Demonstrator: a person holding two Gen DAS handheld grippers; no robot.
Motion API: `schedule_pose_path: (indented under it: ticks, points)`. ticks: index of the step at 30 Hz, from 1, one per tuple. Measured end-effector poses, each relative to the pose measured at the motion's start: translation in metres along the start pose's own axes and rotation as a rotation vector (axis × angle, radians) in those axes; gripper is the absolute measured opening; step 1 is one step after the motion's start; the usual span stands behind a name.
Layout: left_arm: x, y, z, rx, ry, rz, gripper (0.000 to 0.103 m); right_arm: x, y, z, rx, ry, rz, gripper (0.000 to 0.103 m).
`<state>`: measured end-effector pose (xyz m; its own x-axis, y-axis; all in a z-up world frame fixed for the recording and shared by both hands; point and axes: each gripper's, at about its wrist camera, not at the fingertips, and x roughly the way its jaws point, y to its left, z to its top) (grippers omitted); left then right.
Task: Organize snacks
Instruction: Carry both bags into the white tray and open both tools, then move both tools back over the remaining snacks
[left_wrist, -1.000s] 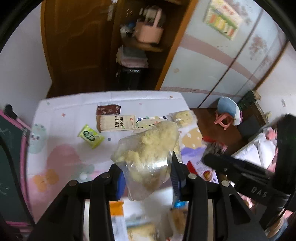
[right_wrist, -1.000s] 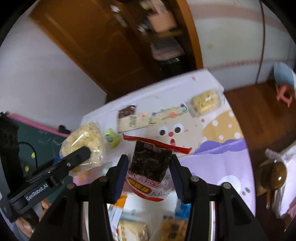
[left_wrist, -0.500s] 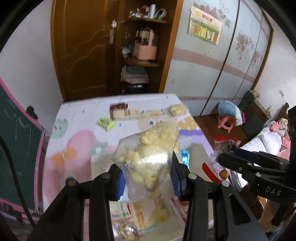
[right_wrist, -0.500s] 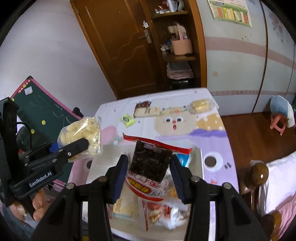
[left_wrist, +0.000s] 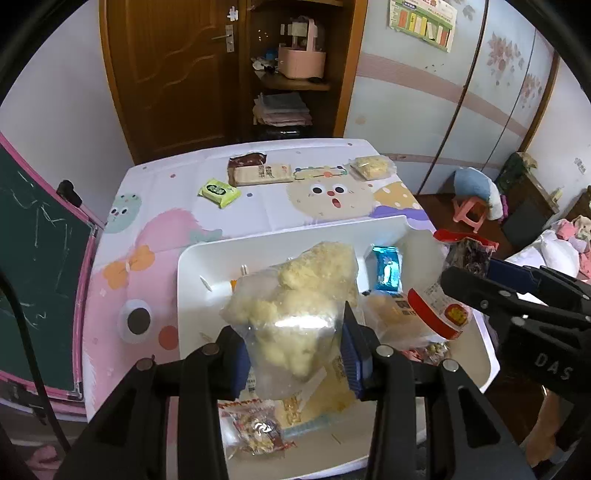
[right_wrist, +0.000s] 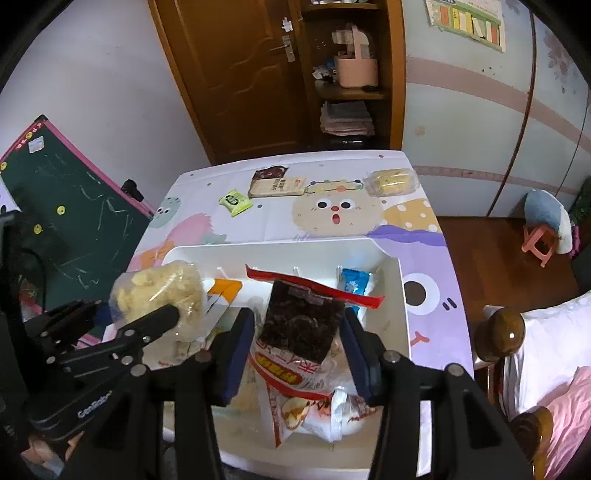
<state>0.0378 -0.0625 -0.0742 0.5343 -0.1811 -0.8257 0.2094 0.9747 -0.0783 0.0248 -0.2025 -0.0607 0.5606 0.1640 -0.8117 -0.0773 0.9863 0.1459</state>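
My left gripper (left_wrist: 295, 347) is shut on a clear bag of yellow puffed snack (left_wrist: 295, 306) and holds it above the white tray (left_wrist: 192, 258). The bag also shows in the right wrist view (right_wrist: 159, 291). My right gripper (right_wrist: 299, 343) is shut on a red-edged bag of dark seaweed (right_wrist: 301, 325), also above the tray (right_wrist: 391, 266); it shows at the right of the left wrist view (left_wrist: 450, 291). The tray holds several packets, among them a blue one (left_wrist: 386, 269).
On the cartoon tablecloth (left_wrist: 147, 236) beyond the tray lie a green packet (left_wrist: 218, 192), a beige biscuit pack with a brown pack behind it (left_wrist: 258, 171) and a clear yellow snack bag (left_wrist: 369, 167). A chalkboard (left_wrist: 33, 280) stands left; a bed (right_wrist: 546, 354) right.
Both grippers have pulled back and up from the far table, each keeping its bag. The white tray with packets has come into view beneath them.
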Motion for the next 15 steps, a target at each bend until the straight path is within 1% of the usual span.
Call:
schedule_pose_path:
  ticks: [1, 2, 4, 5, 6, 7, 9, 13, 15]
  points:
    - [0.001, -0.001, 0.001, 0.006, -0.004, 0.009, 0.041, 0.003, -0.001, -0.001, 0.010, -0.006, -0.012, 0.052]
    - [0.002, -0.003, 0.002, 0.011, -0.010, 0.018, 0.043, 0.005, -0.003, -0.002, 0.023, -0.015, -0.026, 0.053]
    - [0.002, -0.006, 0.002, 0.022, -0.020, 0.016, 0.067, 0.010, -0.005, -0.005, 0.041, -0.027, -0.041, 0.054]
    - [0.002, -0.006, 0.002, 0.019, -0.025, 0.015, 0.083, 0.012, -0.006, -0.006, 0.047, -0.018, -0.037, 0.056]
    - [0.000, -0.005, 0.002, 0.008, -0.039, 0.034, 0.089, 0.016, -0.008, -0.008, 0.062, -0.003, -0.037, 0.056]
    - [-0.001, -0.004, 0.002, 0.000, -0.051, 0.041, 0.090, 0.017, -0.010, -0.008, 0.072, 0.003, -0.030, 0.056]
    - [0.000, -0.002, 0.004, -0.015, -0.041, 0.034, 0.092, 0.019, -0.013, -0.009, 0.091, 0.016, -0.010, 0.057]
    - [0.007, 0.000, 0.004, -0.036, -0.013, 0.037, 0.092, 0.019, -0.014, -0.011, 0.089, 0.014, -0.027, 0.057]
    - [0.009, 0.000, 0.002, -0.042, -0.006, 0.036, 0.092, 0.020, -0.014, -0.013, 0.089, 0.021, -0.022, 0.057]
